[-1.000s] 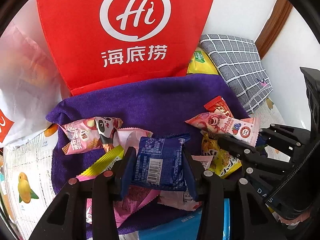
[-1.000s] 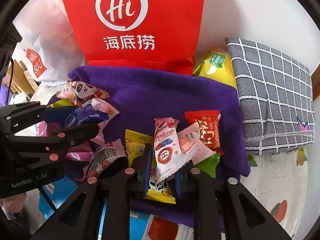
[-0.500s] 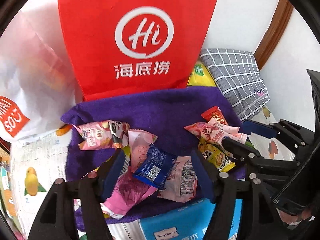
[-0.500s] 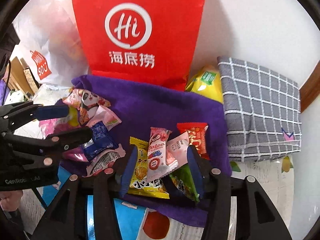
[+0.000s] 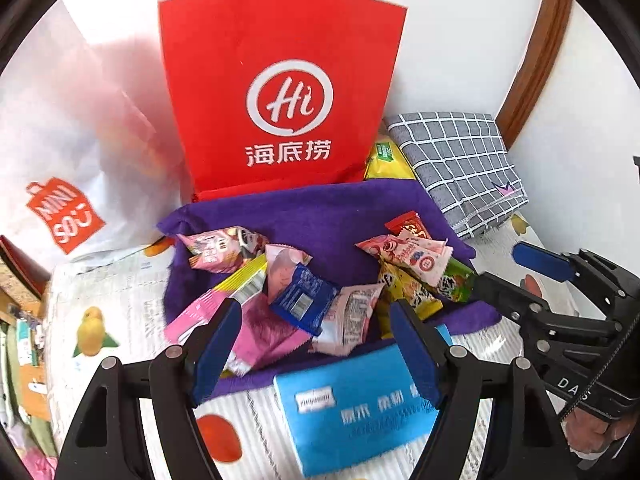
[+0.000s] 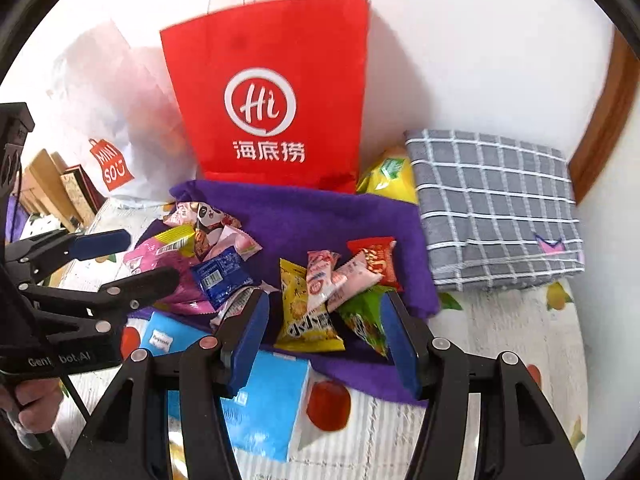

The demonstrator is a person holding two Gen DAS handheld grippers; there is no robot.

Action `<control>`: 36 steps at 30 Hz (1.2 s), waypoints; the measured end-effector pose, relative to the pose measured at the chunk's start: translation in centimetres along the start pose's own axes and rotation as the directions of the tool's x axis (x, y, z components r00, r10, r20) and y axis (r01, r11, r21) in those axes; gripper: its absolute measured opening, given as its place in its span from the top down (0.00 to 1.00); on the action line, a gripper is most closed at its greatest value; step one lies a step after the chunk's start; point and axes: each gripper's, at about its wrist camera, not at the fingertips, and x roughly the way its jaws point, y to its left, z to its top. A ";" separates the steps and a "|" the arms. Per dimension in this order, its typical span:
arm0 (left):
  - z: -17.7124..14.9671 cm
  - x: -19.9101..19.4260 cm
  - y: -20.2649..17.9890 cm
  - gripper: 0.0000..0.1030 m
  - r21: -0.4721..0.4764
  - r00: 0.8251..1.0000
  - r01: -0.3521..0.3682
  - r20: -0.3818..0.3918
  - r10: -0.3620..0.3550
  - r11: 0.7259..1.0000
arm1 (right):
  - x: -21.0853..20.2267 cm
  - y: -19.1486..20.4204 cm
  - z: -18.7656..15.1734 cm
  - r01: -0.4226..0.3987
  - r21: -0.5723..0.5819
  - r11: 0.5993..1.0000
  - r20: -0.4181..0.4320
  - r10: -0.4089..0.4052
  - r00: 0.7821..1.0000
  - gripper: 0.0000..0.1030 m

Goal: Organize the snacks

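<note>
- Behind your work stands a red paper bag [image 5: 280,92], upright against the wall, with a white plastic bag [image 5: 76,160] to its left and a folded grey checked cloth [image 5: 460,164] to its right; a yellow packet [image 6: 390,174] is wedged between the red bag and that cloth.
- The purple towel [image 5: 320,216] lies spread on the fruit-print sheet [image 5: 112,292], its far edge touching the red bag's foot.
- A blue tissue pack [image 5: 352,404] sits at the towel's near edge, right under your grippers.
- The snacks lie in two heaps on the towel: the blue packet [image 5: 302,298] tilts on the left heap, long axis running diagonally; the pink strawberry packet [image 6: 320,276] tops the right heap, pointing away from you.
- Your left gripper [image 5: 316,352] angles steeply down, jaws opening, holding nothing.
- Your right gripper [image 6: 324,344] is angled likewise, jaws opening, empty.
</note>
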 end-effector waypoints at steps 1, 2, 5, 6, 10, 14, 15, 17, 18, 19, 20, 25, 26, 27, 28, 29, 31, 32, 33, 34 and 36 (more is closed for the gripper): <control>-0.4 -0.6 -0.1 0.27 -0.002 1.000 -0.002 0.007 0.002 1.000 | -0.5 -0.1 -0.4 0.001 0.001 1.000 0.003 -0.001 1.000 0.44; -0.6 -1.1 -0.1 0.27 -0.005 1.000 -0.003 0.009 0.003 1.000 | -1.2 -0.4 -1.0 0.004 0.015 1.000 0.009 -0.004 1.000 0.44; -1.5 -2.9 -0.3 0.27 -0.018 1.000 -0.007 0.030 0.007 1.000 | -2.8 -0.9 -2.2 0.010 0.057 0.998 0.020 -0.011 1.000 0.44; -1.8 -3.5 -0.4 0.27 -0.020 0.999 -0.009 0.039 0.009 1.000 | -3.2 -1.0 -2.6 0.009 0.065 0.998 0.020 -0.011 1.000 0.44; -3.3 -6.2 -0.8 0.25 -0.021 0.997 -0.027 0.074 0.028 0.999 | -4.7 -0.9 -4.1 0.005 0.098 0.995 0.002 -0.005 1.000 0.44; -5.0 -8.6 -1.1 0.22 -0.035 0.994 -0.028 0.109 0.032 0.999 | -6.8 -0.6 -5.6 0.022 0.127 0.992 0.004 -0.023 1.000 0.44; -5.4 -9.1 -1.3 0.21 -0.039 0.993 -0.028 0.118 0.032 0.999 | -7.3 -0.5 -5.9 0.032 0.133 0.991 0.006 -0.033 0.999 0.43; -6.2 -10.1 -1.5 0.19 -0.044 0.990 -0.033 0.137 0.038 0.998 | -8.6 -0.1 -6.7 0.058 0.139 0.989 0.025 -0.063 0.998 0.33; -6.6 -10.6 -1.7 0.18 -0.047 0.988 -0.038 0.146 0.044 0.998 | -9.1 0.0 -6.9 0.067 0.139 0.988 0.038 -0.073 0.997 0.25; -7.0 -11.1 -1.8 0.16 -0.050 0.987 -0.044 0.155 0.051 0.998 | -10.0 0.3 -7.3 0.082 0.140 0.987 0.058 -0.091 0.994 0.22; -7.4 -11.7 -1.9 0.14 -0.051 0.984 -0.052 0.166 0.060 0.997 | -10.4 0.3 -7.5 0.089 0.139 0.986 0.067 -0.099 0.993 0.21; -9.1 -13.8 -2.2 0.10 -0.073 0.973 -0.065 0.215 0.080 0.995 | -13.0 1.1 -8.9 0.108 0.145 0.984 0.108 -0.124 0.986 0.14; -9.4 -14.2 -2.3 0.07 -0.081 0.971 -0.060 0.225 0.077 0.995 | -13.3 1.1 -9.1 0.101 0.153 0.983 0.107 -0.118 0.987 0.14; -9.6 -14.5 -2.3 0.06 -0.086 0.970 -0.058 0.232 0.076 0.995 | -13.5 1.1 -9.3 0.092 0.159 0.983 0.105 -0.109 0.988 0.13; -9.9 -14.8 -2.4 0.06 -0.092 0.968 -0.057 0.239 0.077 0.994 | -13.7 1.1 -9.5 0.082 0.166 0.983 0.101 -0.099 0.990 0.13; -10.1 -15.1 -2.6 0.06 -0.093 0.967 -0.062 0.242 0.083 0.994 | -13.8 1.0 -9.7 0.078 0.174 0.982 0.099 -0.096 0.990 0.13; -10.7 -15.5 -2.9 0.06 -0.090 0.964 -0.075 0.247 0.096 0.993 | -14.3 1.0 -10.1 0.080 0.180 0.980 0.102 -0.099 0.990 0.13; -10.9 -15.7 -3.0 0.06 -0.090 0.964 -0.077 0.249 0.097 0.993 | -14.6 1.1 -10.3 0.082 0.182 0.980 0.107 -0.103 0.989 0.13; -11.1 -15.9 -3.0 0.06 -0.091 0.963 -0.077 0.252 0.098 0.993 | -14.9 1.1 -10.5 0.085 0.185 0.979 0.110 -0.107 0.988 0.13; -11.2 -16.0 -3.1 0.06 -0.094 0.962 -0.077 0.254 0.099 0.993 | -15.2 1.0 -10.6 0.086 0.189 0.978 0.115 -0.109 0.987 0.13; -11.6 -16.2 -3.3 0.06 -0.096 0.960 -0.081 0.259 0.104 0.992 | -15.7 0.9 -10.9 0.081 0.195 0.977 0.124 -0.107 0.987 0.13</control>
